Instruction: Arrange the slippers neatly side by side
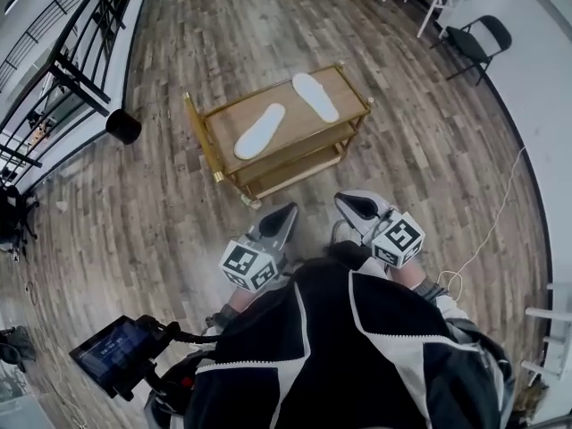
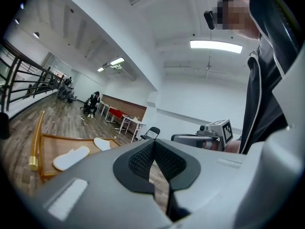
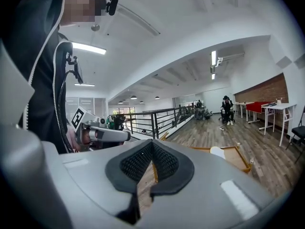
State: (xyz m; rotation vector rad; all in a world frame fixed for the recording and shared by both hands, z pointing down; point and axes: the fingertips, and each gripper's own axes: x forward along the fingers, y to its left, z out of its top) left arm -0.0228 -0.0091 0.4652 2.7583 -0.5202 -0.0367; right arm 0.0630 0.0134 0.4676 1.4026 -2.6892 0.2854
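Not a slipper picked up yet, by the look of it. Held the left gripper (image 1: 284, 214) pinched together on nothing, low by the jacket and well short of the gold-framed trolley (image 1: 223, 123). Had the right gripper (image 1: 352, 206) just the same, closed and empty. Whole job judged to be ahead: both slippers up on the top shelf, apart and splayed at different angles. Spotted the left slipper (image 1: 260, 131) slanting near the front, the right slipper (image 1: 315, 96) further back. Both white, flat, soft-looking; couldn't tell which way up.
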